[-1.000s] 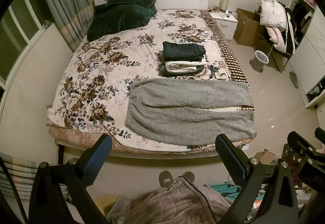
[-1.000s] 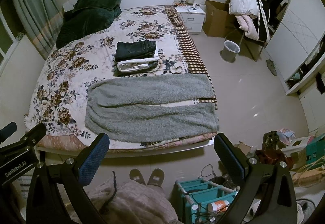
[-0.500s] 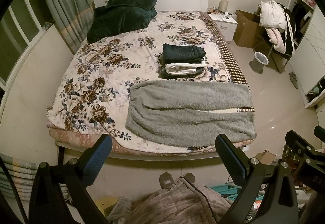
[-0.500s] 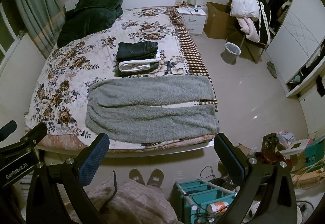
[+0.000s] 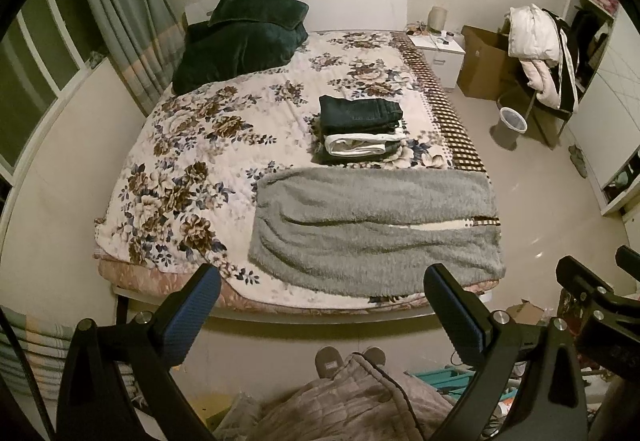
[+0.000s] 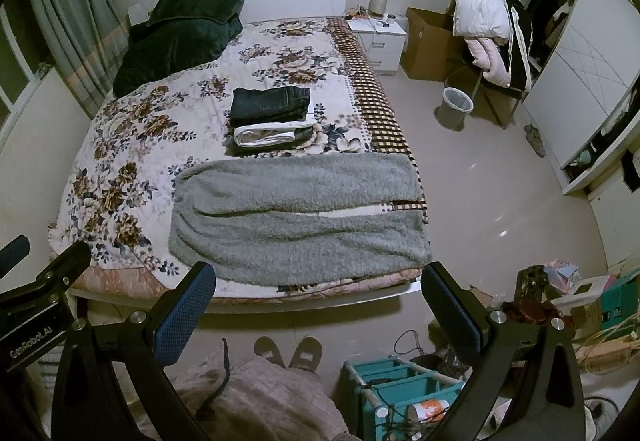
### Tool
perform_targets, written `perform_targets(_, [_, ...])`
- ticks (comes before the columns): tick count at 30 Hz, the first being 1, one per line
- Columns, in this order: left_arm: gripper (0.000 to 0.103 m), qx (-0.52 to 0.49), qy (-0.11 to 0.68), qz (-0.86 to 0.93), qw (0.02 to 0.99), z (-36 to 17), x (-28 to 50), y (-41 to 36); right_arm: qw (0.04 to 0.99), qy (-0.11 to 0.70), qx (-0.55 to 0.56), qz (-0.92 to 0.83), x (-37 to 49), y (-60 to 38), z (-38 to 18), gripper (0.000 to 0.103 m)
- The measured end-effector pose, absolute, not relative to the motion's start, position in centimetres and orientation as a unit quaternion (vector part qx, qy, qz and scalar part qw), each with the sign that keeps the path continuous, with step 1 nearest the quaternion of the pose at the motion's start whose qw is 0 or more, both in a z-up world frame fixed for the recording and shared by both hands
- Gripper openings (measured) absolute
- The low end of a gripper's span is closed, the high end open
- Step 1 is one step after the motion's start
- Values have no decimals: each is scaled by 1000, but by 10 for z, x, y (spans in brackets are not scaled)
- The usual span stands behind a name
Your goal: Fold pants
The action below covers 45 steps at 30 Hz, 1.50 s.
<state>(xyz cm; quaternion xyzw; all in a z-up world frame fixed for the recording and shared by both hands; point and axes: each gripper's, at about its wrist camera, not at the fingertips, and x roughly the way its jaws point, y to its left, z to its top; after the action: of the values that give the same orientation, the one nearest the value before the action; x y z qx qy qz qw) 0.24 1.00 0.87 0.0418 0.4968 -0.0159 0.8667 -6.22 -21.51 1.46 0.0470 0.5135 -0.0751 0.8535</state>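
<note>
Two grippers, left gripper [image 5: 320, 305] and right gripper [image 6: 318, 301], hang above the floor at frame bottom, fingers spread wide and holding nothing. Grey fleece pants [image 5: 376, 229] lie flat across the foot of the bed [image 5: 192, 145], probably spread for folding. Their near edge runs along the mattress rim, with bare quilt at left.

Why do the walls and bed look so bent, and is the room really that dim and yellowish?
Both wrist views come through fisheye lenses, so straight edges bow and black corners frame each picture. Left wrist view: warm, dim indoor light, and the fluffy grey pants look sharp. Right wrist view: small glare spots on the pale tiled floor.
</note>
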Motion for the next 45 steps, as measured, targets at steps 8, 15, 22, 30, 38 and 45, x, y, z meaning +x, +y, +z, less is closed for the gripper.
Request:
perform_targets(8, [103, 42, 496, -16, 867, 9, 2, 6, 855, 510, 48, -75, -61, -215, 19, 103])
perform_targets(15, [103, 41, 496, -15, 867, 9, 1, 2, 855, 511, 45, -77, -61, -216, 22, 103])
perform_targets(22, [103, 42, 497, -17, 867, 8, 0, 3, 855, 512, 45, -76, -62, -217, 22, 103])
perform_targets(30, [103, 41, 496, -18, 867, 8, 0, 0, 854, 512, 42, -79, -63, -218, 19, 103])
perform_targets(38, [103, 44, 469, 0, 882, -9, 27, -4, 860, 495, 42, -118, -42, -225, -5, 103])
perform_targets(45, [103, 51, 473, 12, 879, -54, 84, 3, 862, 484, 28, -150, 24, -251, -56, 103])
